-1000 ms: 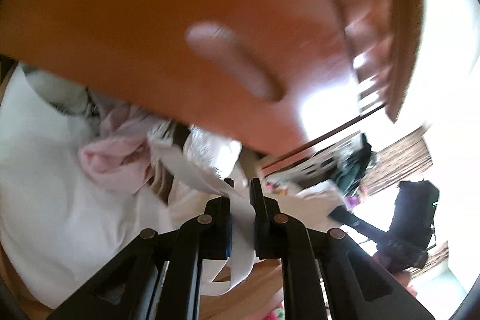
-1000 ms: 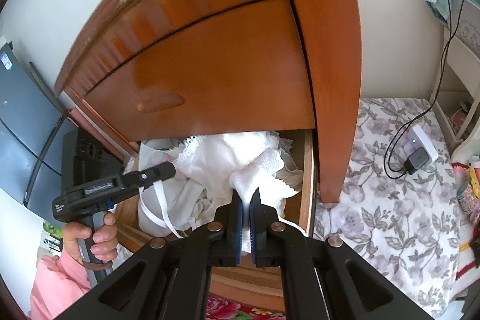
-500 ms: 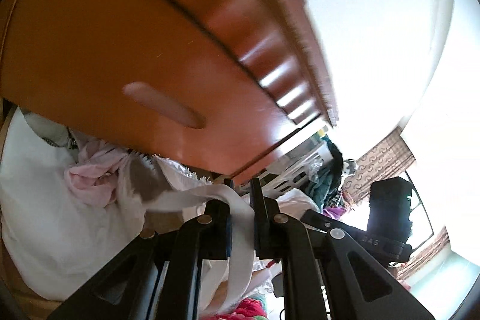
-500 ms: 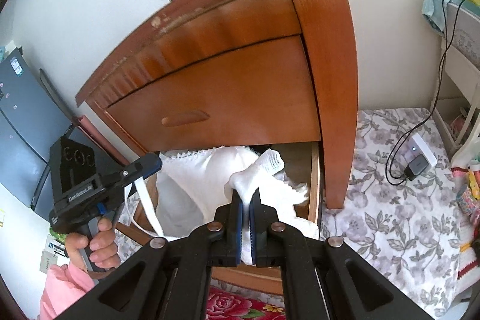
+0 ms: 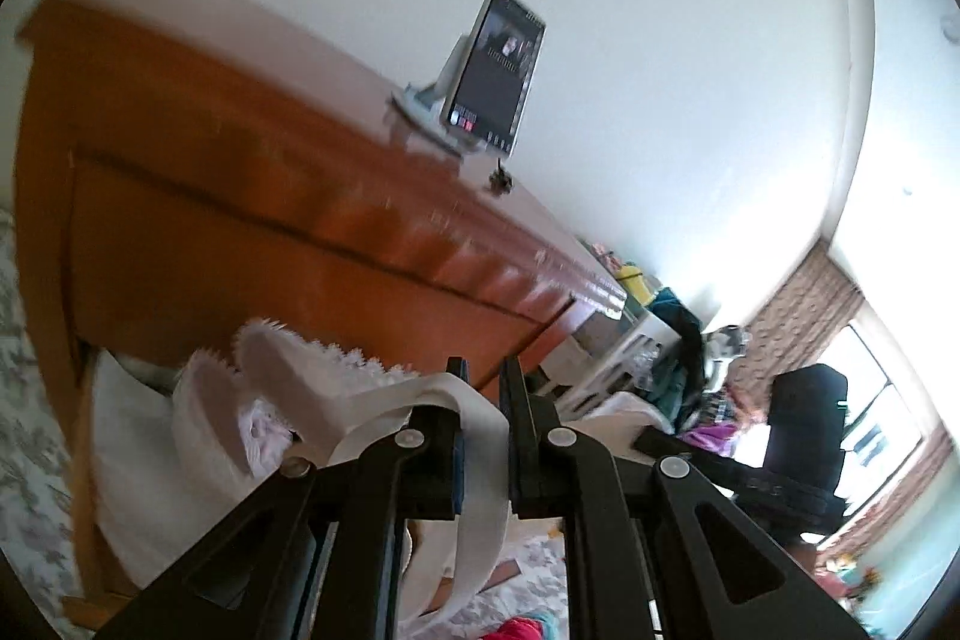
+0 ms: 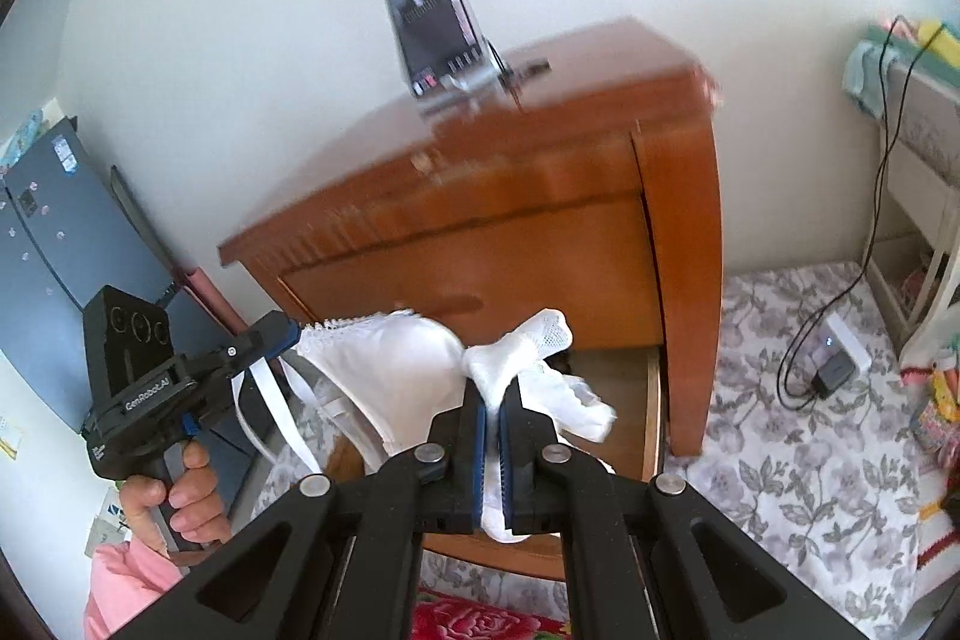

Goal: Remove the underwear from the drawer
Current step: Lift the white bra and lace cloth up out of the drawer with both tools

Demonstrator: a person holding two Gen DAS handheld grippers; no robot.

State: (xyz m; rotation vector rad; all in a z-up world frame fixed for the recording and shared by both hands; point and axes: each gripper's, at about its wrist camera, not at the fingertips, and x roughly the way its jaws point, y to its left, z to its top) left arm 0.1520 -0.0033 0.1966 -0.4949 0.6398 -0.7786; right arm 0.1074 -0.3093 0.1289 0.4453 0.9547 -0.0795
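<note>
A wooden dresser is seen with its bottom drawer open. A white bra is held stretched above the drawer, clamped at left by the left gripper and at right by the right gripper.

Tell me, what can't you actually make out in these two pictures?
- Drawer contents: right view, hidden behind the lifted white bra and the right gripper.
- Phone screen: both views, blurred.
- Lower dresser: left view, blocked by the left gripper and strap.
- Person: right view, cut off by the edge; only a hand and pink sleeve show.
</note>
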